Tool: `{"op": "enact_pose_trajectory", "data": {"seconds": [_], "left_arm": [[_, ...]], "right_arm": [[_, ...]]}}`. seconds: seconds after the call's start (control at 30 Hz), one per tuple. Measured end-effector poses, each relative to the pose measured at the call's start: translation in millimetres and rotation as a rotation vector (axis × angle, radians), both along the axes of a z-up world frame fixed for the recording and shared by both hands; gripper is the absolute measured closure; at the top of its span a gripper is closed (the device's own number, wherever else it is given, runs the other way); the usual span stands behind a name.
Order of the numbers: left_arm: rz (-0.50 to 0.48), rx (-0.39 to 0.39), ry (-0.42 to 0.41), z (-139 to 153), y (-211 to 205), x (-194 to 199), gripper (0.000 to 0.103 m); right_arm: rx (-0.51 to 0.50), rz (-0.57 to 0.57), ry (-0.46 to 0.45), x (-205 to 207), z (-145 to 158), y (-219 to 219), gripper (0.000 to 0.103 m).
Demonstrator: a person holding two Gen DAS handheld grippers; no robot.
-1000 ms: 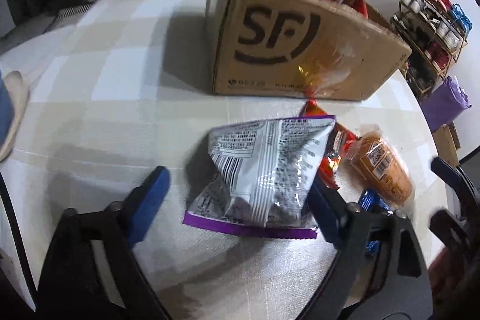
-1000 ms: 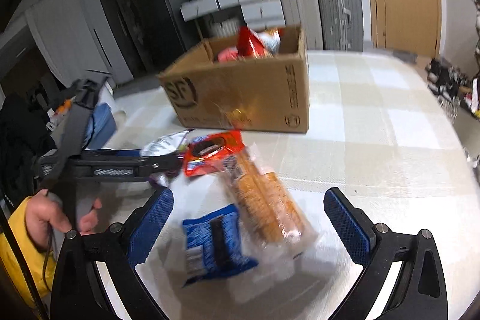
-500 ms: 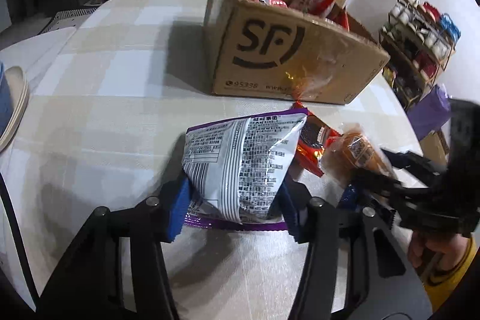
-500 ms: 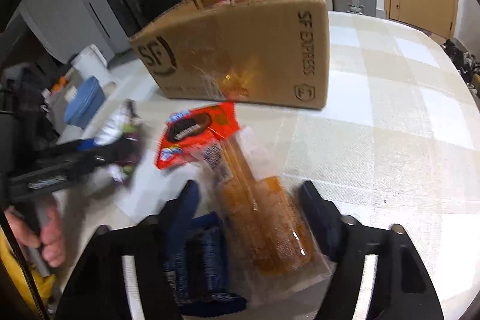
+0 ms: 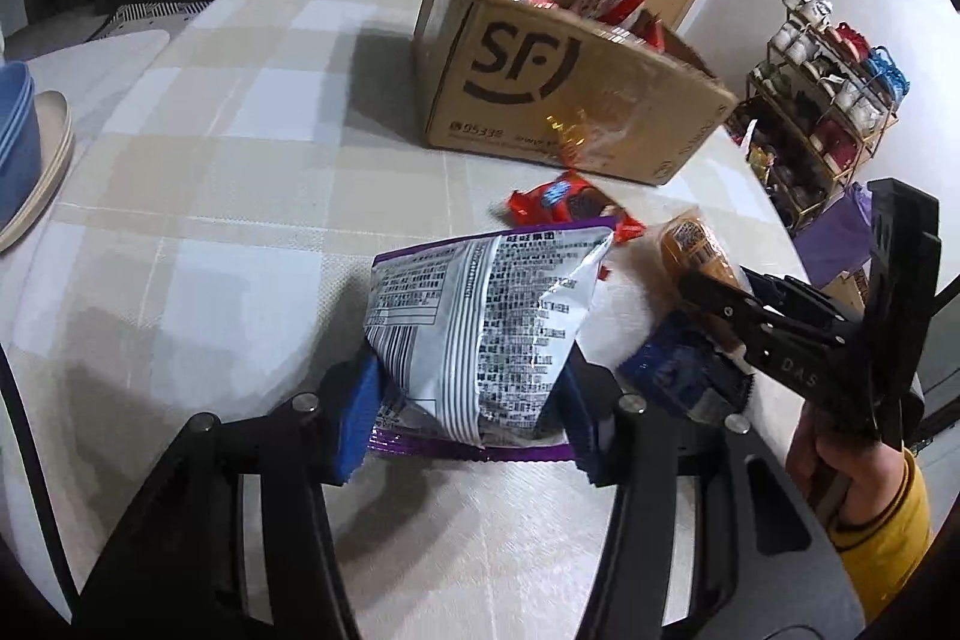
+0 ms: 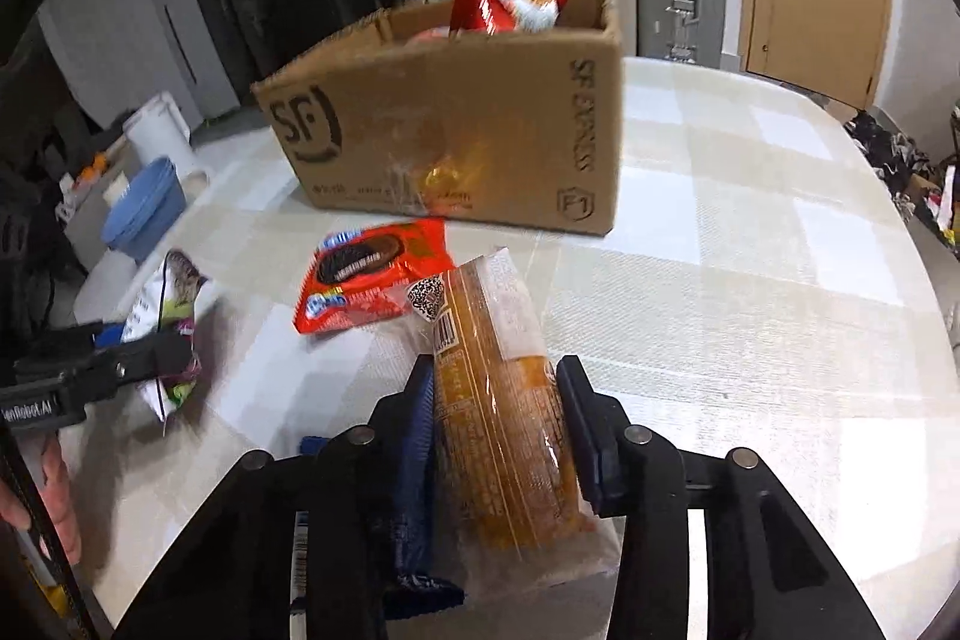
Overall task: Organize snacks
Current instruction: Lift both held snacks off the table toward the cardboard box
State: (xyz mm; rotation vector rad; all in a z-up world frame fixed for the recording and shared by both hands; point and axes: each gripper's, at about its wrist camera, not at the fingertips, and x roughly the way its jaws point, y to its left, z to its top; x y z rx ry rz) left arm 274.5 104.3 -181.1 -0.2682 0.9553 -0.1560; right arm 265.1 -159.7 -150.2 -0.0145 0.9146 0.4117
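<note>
**Both grippers clamped on snacks**

The left gripper (image 5: 468,400) pinched the silver, purple-edged crinkly snack bag (image 5: 480,322), lower edge on the checked tablecloth (image 5: 210,232). The right gripper (image 6: 498,418), its jaws just closing, squeezed the clear-wrapped orange biscuit pack (image 6: 492,400). The red cookie packet (image 6: 372,274) lay before the brown cardboard box (image 6: 468,142).
</note>
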Motion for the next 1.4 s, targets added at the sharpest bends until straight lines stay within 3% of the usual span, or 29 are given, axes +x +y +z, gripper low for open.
{"op": "enact_pose_trajectory", "data": {"seconds": [0.2,0.33,0.47,0.63,0.77,0.87,1.0,1.13,1.23,1.4], "left_arm": [[-0.010,0.002,-0.086,37.8,-16.5,-47.1,0.053],[-0.041,0.016,-0.135,63.1,-32.9,-66.9,0.053],[-0.061,0.019,-0.160,77.0,-44.3,-83.2,0.053],[-0.057,0.039,-0.155,77.9,-49.0,-96.7,0.053],[-0.049,0.026,-0.125,69.1,-43.4,-102.9,0.053],[-0.049,0.027,-0.109,61.6,-41.7,-102.8,0.053],[-0.045,0.015,-0.087,51.4,-38.4,-98.7,0.053],[-0.038,0.008,-0.061,40.7,-32.5,-91.2,0.053],[-0.033,0.001,-0.049,35.8,-29.4,-87.3,0.053],[-0.033,-0.006,-0.041,33.4,-27.1,-85.7,0.053]], "right_arm": [[0.168,-0.024,-0.067,-28.7,40.0,-21.9,0.064],[0.229,-0.012,-0.149,-61.0,72.7,-28.5,0.072],[0.201,-0.004,-0.192,-80.8,88.4,-24.7,0.073],[0.174,-0.004,-0.103,-79.9,63.3,-22.8,0.073],[0.118,0.023,-0.118,-77.2,52.5,-14.5,0.072],[0.059,0.054,-0.113,-59.4,45.1,-3.7,0.058],[-0.011,0.120,-0.032,-29.9,23.2,14.9,0.058],[-0.111,0.135,-0.013,-14.0,6.5,27.0,0.058],[-0.096,0.136,0.041,-8.2,-3.9,24.7,0.062],[-0.069,0.130,0.034,-14.4,-2.0,19.4,0.067]]}}
